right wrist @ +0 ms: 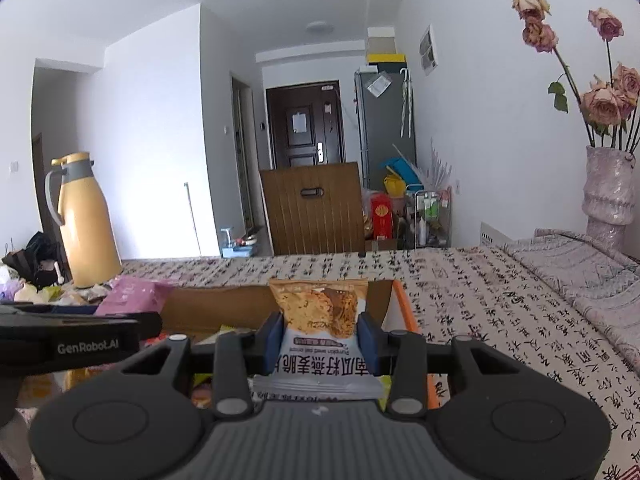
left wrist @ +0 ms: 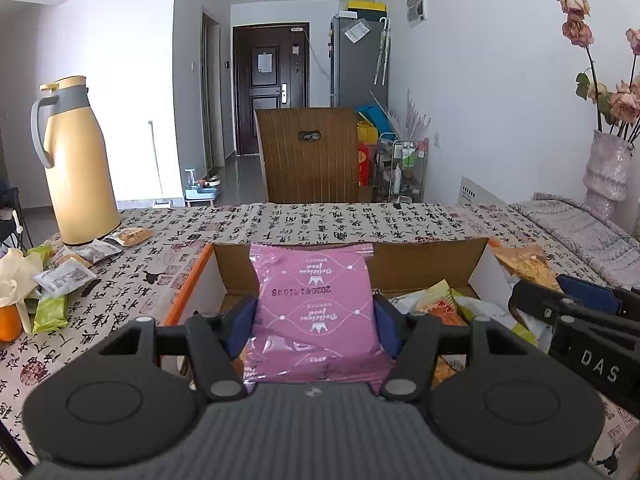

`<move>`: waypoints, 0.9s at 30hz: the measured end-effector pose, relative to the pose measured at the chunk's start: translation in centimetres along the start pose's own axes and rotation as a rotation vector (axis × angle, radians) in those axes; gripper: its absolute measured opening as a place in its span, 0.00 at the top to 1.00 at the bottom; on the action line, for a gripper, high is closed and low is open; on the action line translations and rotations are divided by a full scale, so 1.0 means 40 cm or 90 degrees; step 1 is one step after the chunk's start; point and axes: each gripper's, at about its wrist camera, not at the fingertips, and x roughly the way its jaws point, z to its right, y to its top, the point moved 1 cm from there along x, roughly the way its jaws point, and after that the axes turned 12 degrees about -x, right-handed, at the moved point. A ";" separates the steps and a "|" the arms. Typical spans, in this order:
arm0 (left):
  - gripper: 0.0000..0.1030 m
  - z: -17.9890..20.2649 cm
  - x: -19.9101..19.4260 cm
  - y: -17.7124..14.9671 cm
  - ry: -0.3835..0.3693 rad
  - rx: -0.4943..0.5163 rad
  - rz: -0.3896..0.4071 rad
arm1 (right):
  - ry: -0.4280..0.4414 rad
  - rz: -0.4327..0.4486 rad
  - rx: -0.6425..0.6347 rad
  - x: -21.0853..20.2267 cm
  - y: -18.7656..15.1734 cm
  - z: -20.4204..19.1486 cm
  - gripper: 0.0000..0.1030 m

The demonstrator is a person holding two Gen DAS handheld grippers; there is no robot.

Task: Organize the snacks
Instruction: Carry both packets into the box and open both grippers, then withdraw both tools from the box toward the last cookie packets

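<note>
Straight ahead of the tongs we see white walls and a dark panelled door at the end of a short hallway, under a round ceiling lamp. Right of the door stands a grey cabinet, with a wire trolley before it. A wooden chair back rises behind the table, whose cloth bears black calligraphy. Far left we note a yellow thermos jug; far right, a pale vase of dried roses. Daylight is soft and even.
</note>
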 end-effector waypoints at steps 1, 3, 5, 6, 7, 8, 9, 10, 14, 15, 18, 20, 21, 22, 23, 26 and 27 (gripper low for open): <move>0.39 0.000 0.000 -0.001 0.000 -0.001 -0.001 | 0.001 -0.002 -0.001 0.001 -0.004 -0.004 0.62; 0.38 -0.005 -0.003 -0.002 0.002 -0.008 0.000 | 0.002 -0.005 0.000 0.002 -0.007 -0.005 0.59; 0.21 -0.009 -0.007 -0.001 0.006 -0.017 0.005 | -0.001 -0.004 0.007 0.003 -0.011 0.000 0.57; 0.15 -0.013 -0.009 0.001 0.011 -0.021 0.010 | -0.002 -0.007 0.012 0.005 -0.012 0.006 0.47; 0.06 -0.016 -0.013 0.003 0.018 -0.026 0.018 | -0.003 -0.008 0.018 0.006 -0.012 0.011 0.42; 0.00 -0.020 -0.017 0.006 0.023 -0.031 0.026 | -0.006 -0.007 0.025 0.004 -0.013 0.017 0.29; 0.00 -0.022 -0.022 0.007 0.025 -0.037 0.033 | -0.010 -0.003 0.031 0.001 -0.013 0.022 0.17; 0.00 -0.025 -0.023 0.009 0.026 -0.040 0.034 | -0.012 0.001 0.036 -0.002 -0.014 0.026 0.13; 0.00 -0.030 -0.022 0.012 0.030 -0.052 0.025 | -0.012 0.011 0.051 -0.009 -0.013 0.034 0.00; 0.00 -0.031 -0.021 0.012 0.031 -0.054 0.024 | -0.012 0.012 0.050 -0.010 -0.013 0.035 0.00; 0.00 -0.033 -0.021 0.012 0.031 -0.055 0.023 | -0.012 0.006 0.050 -0.004 -0.014 0.034 0.00; 0.00 -0.032 -0.021 0.012 0.031 -0.055 0.023 | -0.011 0.003 0.050 -0.004 -0.014 0.033 0.00; 0.00 -0.033 -0.021 0.012 0.031 -0.056 0.022 | -0.012 0.003 0.050 -0.004 -0.014 0.033 0.00; 0.00 -0.032 -0.021 0.011 0.032 -0.056 0.022 | -0.012 0.003 0.049 -0.004 -0.014 0.033 0.00; 0.00 -0.031 -0.020 0.011 0.033 -0.056 0.021 | -0.012 0.003 0.049 -0.003 -0.013 0.033 0.00; 0.00 -0.030 -0.021 0.010 0.034 -0.056 0.019 | -0.012 0.002 0.049 -0.002 -0.013 0.033 0.00; 0.00 -0.031 -0.021 0.010 0.034 -0.056 0.019 | -0.013 0.001 0.048 -0.002 -0.013 0.033 0.00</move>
